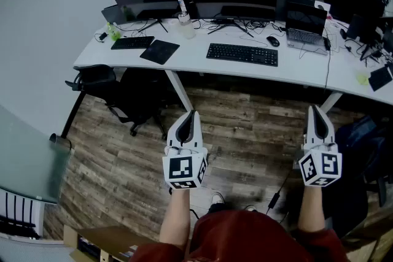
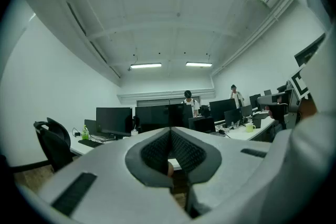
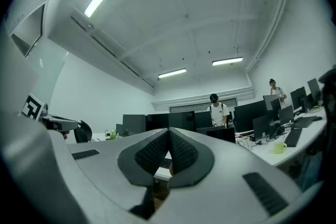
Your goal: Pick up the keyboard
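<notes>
A black keyboard (image 1: pixel 242 54) lies flat on the white desk (image 1: pixel 202 63), in front of the monitors. My left gripper (image 1: pixel 192 114) hangs over the wooden floor well short of the desk, shut and empty. My right gripper (image 1: pixel 312 111) is level with it on the right, also shut with nothing in it. In the left gripper view the closed jaws (image 2: pixel 170 131) point toward the desk and monitors. The right gripper view shows its closed jaws (image 3: pixel 168 132), and a bit of the keyboard (image 3: pixel 164 163) peeks through below the tips.
A second, smaller keyboard (image 1: pixel 132 42) and a dark pad (image 1: pixel 159 51) lie at the desk's left end. A mouse (image 1: pixel 272 41) and a laptop (image 1: pixel 306 26) sit right of the main keyboard. A black office chair (image 1: pixel 132 95) stands under the desk. Two people (image 3: pixel 216 110) stand beyond the monitors.
</notes>
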